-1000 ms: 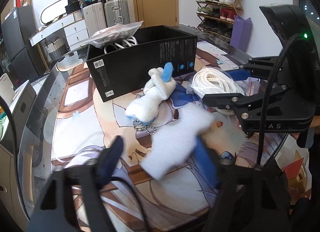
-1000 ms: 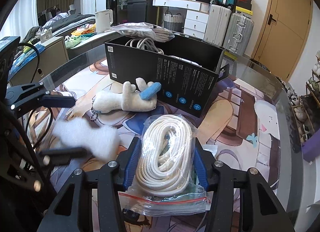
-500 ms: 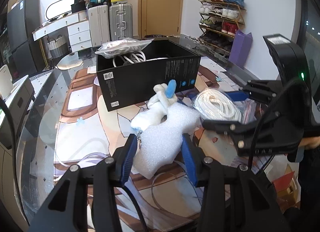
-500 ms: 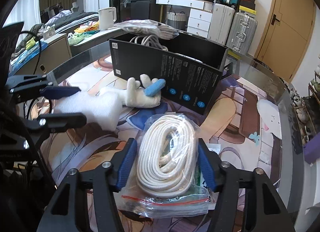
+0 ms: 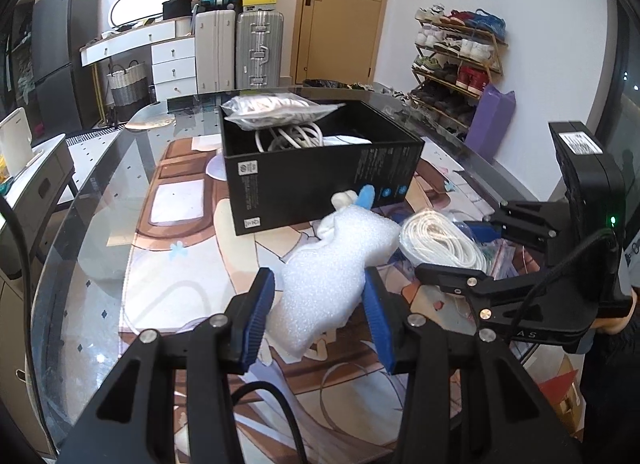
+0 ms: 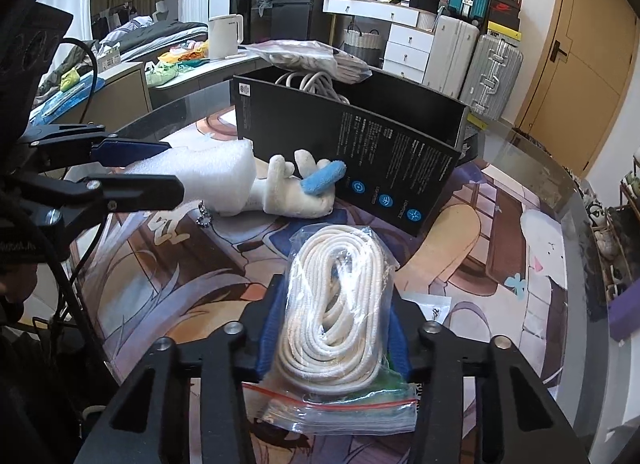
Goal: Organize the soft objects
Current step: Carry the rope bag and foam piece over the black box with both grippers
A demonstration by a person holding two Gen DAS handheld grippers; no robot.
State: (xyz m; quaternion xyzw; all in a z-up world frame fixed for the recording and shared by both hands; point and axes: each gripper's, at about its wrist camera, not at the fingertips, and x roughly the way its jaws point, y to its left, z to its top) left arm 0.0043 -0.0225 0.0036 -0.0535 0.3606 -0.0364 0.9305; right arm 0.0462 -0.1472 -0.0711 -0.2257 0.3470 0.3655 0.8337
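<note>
My left gripper is shut on a white foam piece and holds it above the table; it also shows in the right wrist view. My right gripper is shut on a bag of white rope, also seen in the left wrist view. A white plush toy with a blue part lies on the table before the black box, which holds cables and a plastic bag.
The glass table carries a printed mat. A small clear packet lies right of the rope bag. Suitcases, drawers, a shoe rack and a door stand beyond the table.
My left gripper has closed on the foam piece and lifted it off the table, toward the box. My right gripper has closed tighter on the rope bag.
</note>
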